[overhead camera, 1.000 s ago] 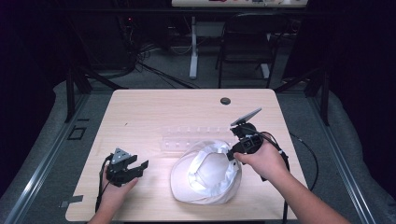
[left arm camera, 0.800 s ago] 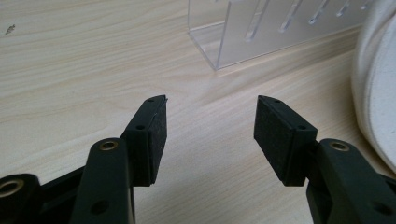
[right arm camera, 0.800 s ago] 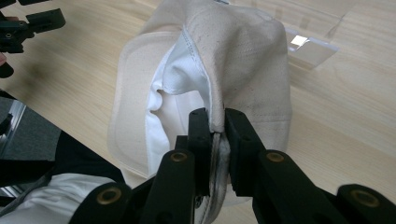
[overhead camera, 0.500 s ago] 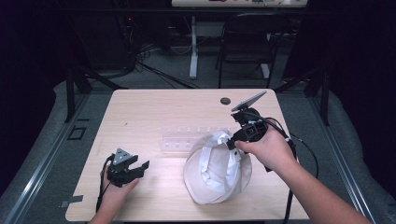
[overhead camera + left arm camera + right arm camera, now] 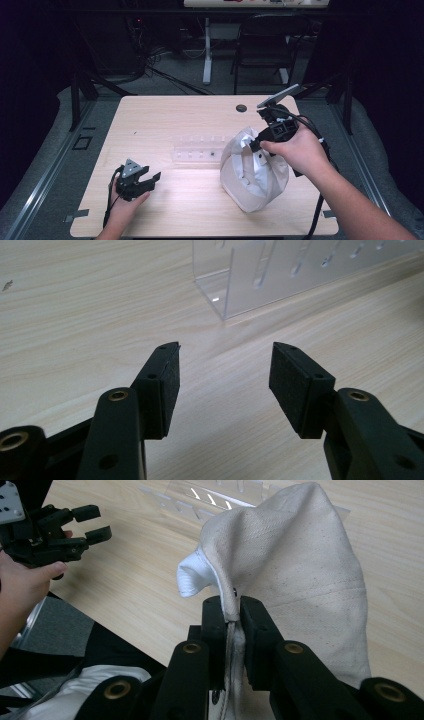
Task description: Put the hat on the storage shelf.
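Note:
A cream-white cloth cap (image 5: 252, 172) hangs off the table's right half, lifted by its edge. My right gripper (image 5: 256, 145) is shut on that edge; in the right gripper view the cap's rim (image 5: 231, 605) is pinched between the two black jaws and the fabric (image 5: 295, 565) drapes away from them. My left gripper (image 5: 150, 179) rests near the table's front left, held by a hand, jaws open and empty. In the left gripper view its pads (image 5: 169, 382) stand wide apart above bare wood, pointing at a clear plastic rack (image 5: 280, 275).
The clear plastic rack (image 5: 197, 149) lies across the middle of the wooden table (image 5: 170, 115), just left of the cap. A small dark round disc (image 5: 241, 107) sits near the far edge. Chairs and cables stand on the floor beyond the table.
The right gripper has lifted the cap higher and carried it right and away from the person; the cap now hangs upright. The left gripper has stayed put.

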Demonstrator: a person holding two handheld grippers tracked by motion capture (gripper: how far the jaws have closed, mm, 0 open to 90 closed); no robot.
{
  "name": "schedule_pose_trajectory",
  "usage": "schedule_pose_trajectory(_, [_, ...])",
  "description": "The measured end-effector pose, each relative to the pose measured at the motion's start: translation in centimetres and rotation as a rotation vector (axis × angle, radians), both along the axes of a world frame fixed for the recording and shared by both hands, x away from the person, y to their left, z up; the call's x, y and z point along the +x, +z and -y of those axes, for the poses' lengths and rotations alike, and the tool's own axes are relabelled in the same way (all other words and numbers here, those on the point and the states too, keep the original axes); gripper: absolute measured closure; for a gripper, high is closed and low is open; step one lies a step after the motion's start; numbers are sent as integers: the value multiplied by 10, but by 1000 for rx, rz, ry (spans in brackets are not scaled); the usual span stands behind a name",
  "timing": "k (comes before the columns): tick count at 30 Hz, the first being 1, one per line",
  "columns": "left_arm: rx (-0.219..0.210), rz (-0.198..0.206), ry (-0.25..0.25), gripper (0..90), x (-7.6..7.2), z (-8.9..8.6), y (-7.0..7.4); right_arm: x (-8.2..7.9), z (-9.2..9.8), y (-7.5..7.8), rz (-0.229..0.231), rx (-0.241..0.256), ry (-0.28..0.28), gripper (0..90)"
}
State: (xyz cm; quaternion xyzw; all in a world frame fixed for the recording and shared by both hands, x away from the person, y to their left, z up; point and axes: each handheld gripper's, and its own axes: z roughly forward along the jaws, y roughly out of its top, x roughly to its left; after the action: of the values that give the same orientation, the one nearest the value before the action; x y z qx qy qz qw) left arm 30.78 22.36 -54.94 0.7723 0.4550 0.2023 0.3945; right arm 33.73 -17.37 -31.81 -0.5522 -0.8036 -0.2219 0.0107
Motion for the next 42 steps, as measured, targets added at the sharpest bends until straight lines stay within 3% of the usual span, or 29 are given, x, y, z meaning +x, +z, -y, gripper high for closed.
schedule_pose_trajectory(4, [13,3,-13,441,-1,5,0,2,10,3,-13,32,-14,819])
schedule_pose_trajectory(5, [13,8,-14,430,-1,6,0,4,15,4,-19,66,-23,819])
schedule_pose_trajectory(7, [11,19,-16,429,-2,7,1,4,17,5,-21,85,-25,819])
schedule_pose_trajectory(9, [-8,14,-29,429,-1,7,2,5,21,8,-30,128,-36,819])
schedule_pose_trajectory(13, [-20,-3,-48,429,-1,9,2,6,22,9,-22,156,-39,819])
schedule_pose_trajectory(17, [-36,-21,-65,427,-2,12,1,10,23,10,-31,217,-42,819])
schedule_pose_trajectory(21, [-24,-4,-76,424,-4,13,1,14,27,10,-41,309,-53,819])
schedule_pose_trajectory(23, [-16,9,-78,424,-5,13,1,15,27,10,-45,322,-54,820])
schedule_pose_trajectory(26, [-14,20,-89,427,-6,15,2,18,31,9,-48,405,-63,820])
schedule_pose_trajectory(30, [-4,20,-91,429,-7,17,2,19,33,8,-51,437,-67,820])
schedule_pose_trajectory(33, [-4,22,-100,431,-8,19,3,19,33,6,-39,479,-59,820])
schedule_pose_trajectory(34, [-8,22,-101,437,-8,20,3,19,33,4,-26,525,-56,820])
schedule_pose_trajectory(35, [-14,24,-104,437,-8,21,3,19,33,4,-26,525,-56,820])
schedule_pose_trajectory(38, [-20,18,-125,438,-9,24,5,22,36,-3,-8,622,-51,820])
schedule_pose_trajectory(42, [-18,27,-136,457,-10,26,7,25,36,-7,-3,674,-43,821])
